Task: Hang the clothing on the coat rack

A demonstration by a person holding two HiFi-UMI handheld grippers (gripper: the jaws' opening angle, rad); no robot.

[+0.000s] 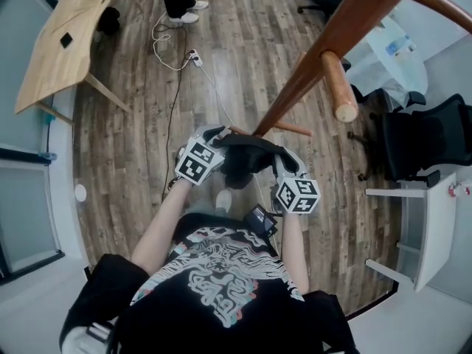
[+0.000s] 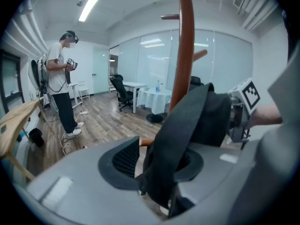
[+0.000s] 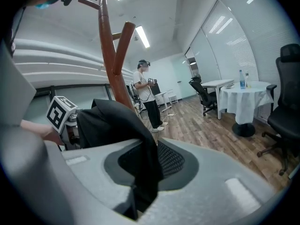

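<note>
The brown wooden coat rack (image 1: 317, 57) slants across the head view, one thick peg (image 1: 339, 87) jutting toward me. A black garment (image 1: 247, 157) is bunched between my two grippers, near the rack's foot. In the left gripper view the garment (image 2: 187, 121) runs between the jaws of the left gripper (image 2: 159, 156), lying against the right-hand jaw. A gap shows beside the ribbed left pad (image 2: 123, 159). In the right gripper view the garment (image 3: 112, 121) drapes over one jaw of the right gripper (image 3: 150, 161) and drops into the narrow cleft. The pole (image 3: 110, 64) stands just behind.
Another person (image 2: 61, 93) stands some way off on the wood floor, beside a light wooden table (image 1: 66, 35). A white cable and power strip (image 1: 177, 57) trail across the floor. A black office chair (image 1: 420, 135) and a white table (image 1: 435, 220) stand at my right.
</note>
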